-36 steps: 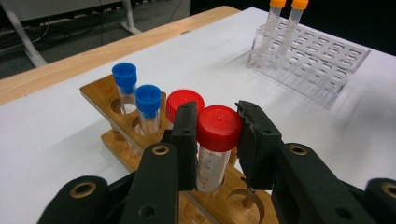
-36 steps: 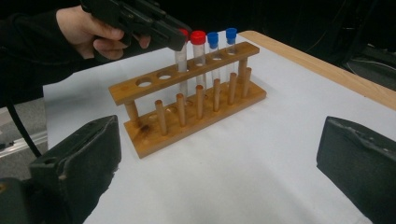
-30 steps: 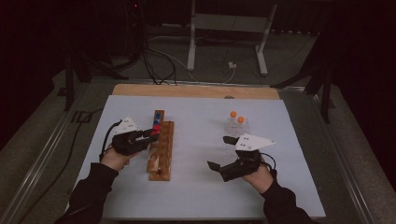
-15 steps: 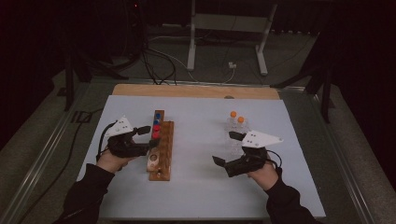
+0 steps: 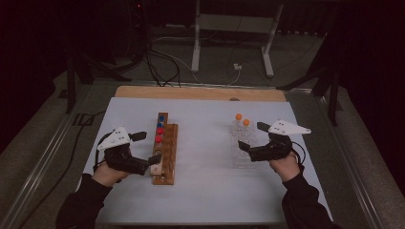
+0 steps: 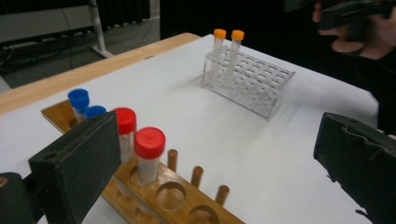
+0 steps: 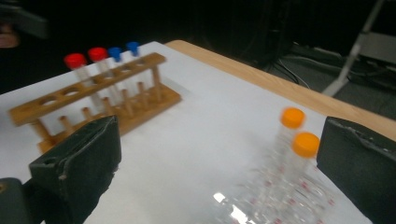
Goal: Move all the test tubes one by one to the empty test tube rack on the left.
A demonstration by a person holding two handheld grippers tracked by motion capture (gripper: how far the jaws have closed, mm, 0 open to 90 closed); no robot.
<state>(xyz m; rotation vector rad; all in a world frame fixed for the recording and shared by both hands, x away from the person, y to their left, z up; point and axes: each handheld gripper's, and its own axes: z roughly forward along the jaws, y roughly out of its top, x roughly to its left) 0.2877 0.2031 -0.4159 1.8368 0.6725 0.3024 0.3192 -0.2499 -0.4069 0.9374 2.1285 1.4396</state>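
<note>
A wooden rack (image 5: 166,151) lies left of centre on the white table (image 5: 205,181), and its far holes hold two red-capped tubes (image 5: 158,135) and two blue-capped tubes (image 5: 161,121). My left gripper (image 5: 147,148) is open, its jaws straddling the rack's near end with nothing between them. In the left gripper view the red-capped tubes (image 6: 149,140) stand just inside the left jaw of the left gripper (image 6: 219,140). A clear plastic rack (image 5: 243,149) carries two orange-capped tubes (image 5: 242,119). My right gripper (image 5: 252,137) is open beside it, and in the right gripper view the right gripper (image 7: 219,149) frames the orange-capped tubes (image 7: 299,130).
The wooden rack's near holes (image 6: 170,193) are vacant. A wooden board (image 5: 200,93) edges the table's far side. Cables (image 5: 162,62) and a metal stand (image 5: 229,43) lie on the floor beyond. Bare table lies between the two racks.
My right gripper has moved right and away from me, up beside the clear rack. My left gripper has drifted slightly toward me along the wooden rack. Both stayed open.
</note>
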